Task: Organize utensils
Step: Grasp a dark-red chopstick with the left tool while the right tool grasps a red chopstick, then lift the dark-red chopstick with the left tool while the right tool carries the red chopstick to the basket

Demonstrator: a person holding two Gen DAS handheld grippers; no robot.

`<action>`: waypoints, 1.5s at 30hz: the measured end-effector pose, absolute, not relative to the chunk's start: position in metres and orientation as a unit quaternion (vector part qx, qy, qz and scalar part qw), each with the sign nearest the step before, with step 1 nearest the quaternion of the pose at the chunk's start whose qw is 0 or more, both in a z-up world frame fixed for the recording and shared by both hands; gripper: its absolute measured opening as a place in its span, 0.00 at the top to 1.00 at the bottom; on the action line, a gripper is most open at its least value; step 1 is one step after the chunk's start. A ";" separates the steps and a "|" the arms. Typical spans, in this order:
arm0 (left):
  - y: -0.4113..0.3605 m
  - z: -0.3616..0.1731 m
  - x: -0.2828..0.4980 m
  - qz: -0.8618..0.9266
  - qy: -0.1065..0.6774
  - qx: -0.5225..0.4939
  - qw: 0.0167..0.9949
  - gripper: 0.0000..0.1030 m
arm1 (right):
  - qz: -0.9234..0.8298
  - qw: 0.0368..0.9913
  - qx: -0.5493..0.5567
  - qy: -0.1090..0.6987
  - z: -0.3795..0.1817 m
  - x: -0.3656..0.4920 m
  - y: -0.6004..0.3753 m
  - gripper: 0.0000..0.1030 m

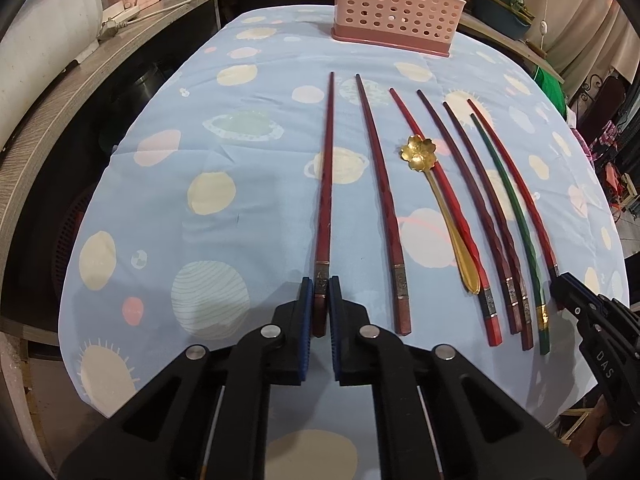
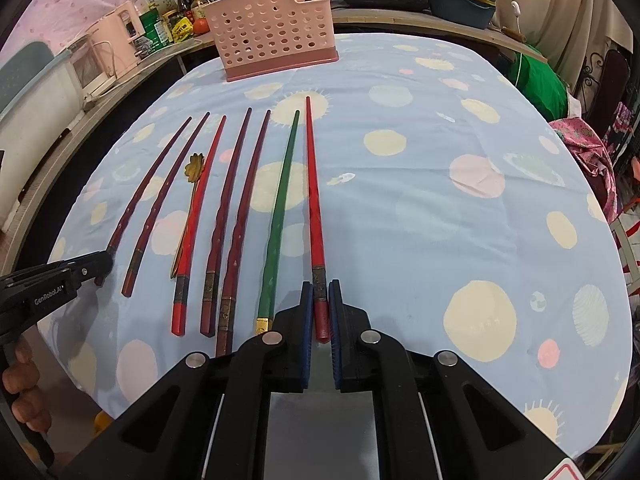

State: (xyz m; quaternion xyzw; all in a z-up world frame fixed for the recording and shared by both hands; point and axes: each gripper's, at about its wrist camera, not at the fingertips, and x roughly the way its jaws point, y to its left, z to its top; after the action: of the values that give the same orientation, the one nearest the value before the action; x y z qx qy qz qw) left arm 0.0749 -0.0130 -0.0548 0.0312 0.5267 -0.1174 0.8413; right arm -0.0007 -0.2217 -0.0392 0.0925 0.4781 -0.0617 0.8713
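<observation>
Chopsticks row on planet-print cloth | left gripper (image 1: 321, 294), marked "GenRobot.AI", clamps leftmost dark-red chopstick (image 1: 326, 184) near its banded end | gold flower spoon (image 1: 440, 204) mid-row | right gripper (image 2: 321, 296), marked "DAS", clamps rightmost red chopstick (image 2: 313, 208) | pink basket (image 2: 276, 28) beyond.

Seven chopsticks (image 1: 384, 200) lie side by side on the cloth: reds, maroons, one green; gold flower-bowled spoon (image 1: 436, 200) among them; pink perforated holder (image 1: 394, 6) upright beyond.
</observation>
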 end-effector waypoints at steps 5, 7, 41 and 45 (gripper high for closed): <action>-0.014 -0.043 0.075 -0.119 0.518 0.029 0.847 0.93 | -0.060 0.875 0.094 0.470 -0.028 -0.002 -0.222 0.93; -0.015 -0.036 0.075 -0.120 0.513 0.026 0.849 0.93 | -0.060 0.878 0.095 0.465 -0.022 -0.002 -0.223 0.93; -0.011 0.108 0.128 -0.138 0.397 -0.034 0.907 0.93 | -0.079 0.929 0.140 0.333 0.116 0.051 -0.284 0.99; -0.008 0.112 0.130 -0.138 0.392 -0.038 0.909 0.93 | -0.077 0.921 0.140 0.355 0.098 0.048 -0.287 0.88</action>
State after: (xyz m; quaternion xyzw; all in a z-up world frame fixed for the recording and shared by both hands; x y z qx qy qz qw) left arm 0.1301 -0.0078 0.1118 -0.0376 0.3921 -0.1376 0.9088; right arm 0.0476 -0.2873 0.0976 0.1404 0.3552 -0.0774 0.9209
